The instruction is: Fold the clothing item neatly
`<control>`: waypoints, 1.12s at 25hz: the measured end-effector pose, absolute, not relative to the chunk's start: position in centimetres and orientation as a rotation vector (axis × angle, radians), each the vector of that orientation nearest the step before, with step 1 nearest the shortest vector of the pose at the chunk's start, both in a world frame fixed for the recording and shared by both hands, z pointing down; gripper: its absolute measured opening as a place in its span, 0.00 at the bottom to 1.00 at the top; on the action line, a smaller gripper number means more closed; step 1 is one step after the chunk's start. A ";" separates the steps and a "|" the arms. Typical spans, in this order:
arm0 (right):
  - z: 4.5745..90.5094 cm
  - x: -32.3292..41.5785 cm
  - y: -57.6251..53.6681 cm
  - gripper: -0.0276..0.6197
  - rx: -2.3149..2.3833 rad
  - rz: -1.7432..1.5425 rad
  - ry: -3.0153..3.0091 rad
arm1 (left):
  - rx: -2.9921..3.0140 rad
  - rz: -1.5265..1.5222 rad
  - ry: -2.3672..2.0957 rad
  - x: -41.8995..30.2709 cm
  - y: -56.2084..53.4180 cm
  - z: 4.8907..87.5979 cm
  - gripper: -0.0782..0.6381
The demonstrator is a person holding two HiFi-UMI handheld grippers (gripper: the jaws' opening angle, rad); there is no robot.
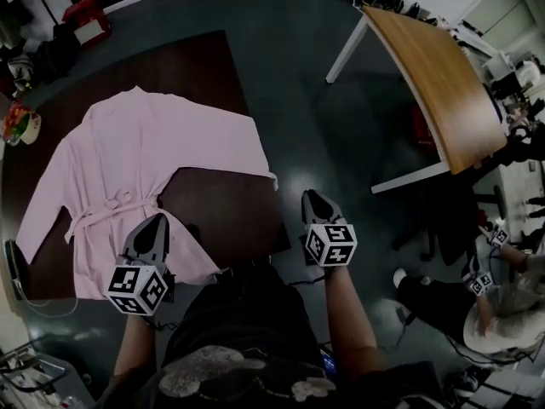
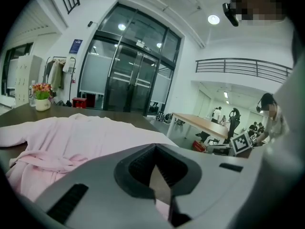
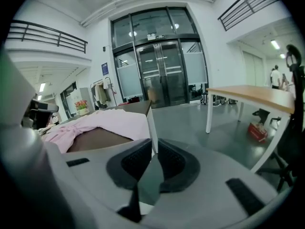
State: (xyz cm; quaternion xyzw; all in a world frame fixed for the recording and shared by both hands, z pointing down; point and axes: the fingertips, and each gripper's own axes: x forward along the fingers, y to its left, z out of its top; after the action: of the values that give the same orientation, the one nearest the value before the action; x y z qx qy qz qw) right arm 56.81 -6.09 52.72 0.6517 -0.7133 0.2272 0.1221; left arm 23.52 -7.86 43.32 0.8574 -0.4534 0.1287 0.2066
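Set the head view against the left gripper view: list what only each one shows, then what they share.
Only the head view: the pink robe in full outline, both sleeves spread on the dark table, and the person's forearms. Only the left gripper view: the glass doors and the balcony railing. Both: the robe, the shut left gripper, the flower pot and the wooden table.

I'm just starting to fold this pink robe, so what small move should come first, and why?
Probably open the left hand-held gripper and lower it to the near hem of the pink robe. The robe lies spread unfolded on the table; that gripper hangs shut and empty above the hem.
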 end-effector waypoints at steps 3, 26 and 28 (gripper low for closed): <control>55.7 57.1 -7.3 0.14 1.759 0.744 -2.119 | 2.391 0.422 -1.294 25.5 -8.7 43.5 0.12; 63.8 54.1 -12.1 0.06 1.355 0.762 -2.190 | 2.149 0.521 -1.494 28.2 -9.5 46.6 0.12; 62.9 55.3 -12.5 0.06 1.401 0.744 -2.175 | 2.149 0.511 -1.505 28.3 -9.6 46.5 0.12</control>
State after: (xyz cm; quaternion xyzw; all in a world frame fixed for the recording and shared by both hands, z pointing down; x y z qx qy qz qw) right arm 55.26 -12.53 62.94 0.5074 -0.7877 0.2692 0.2228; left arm 28.27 -9.63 46.52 0.7819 -0.5478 0.1861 0.2322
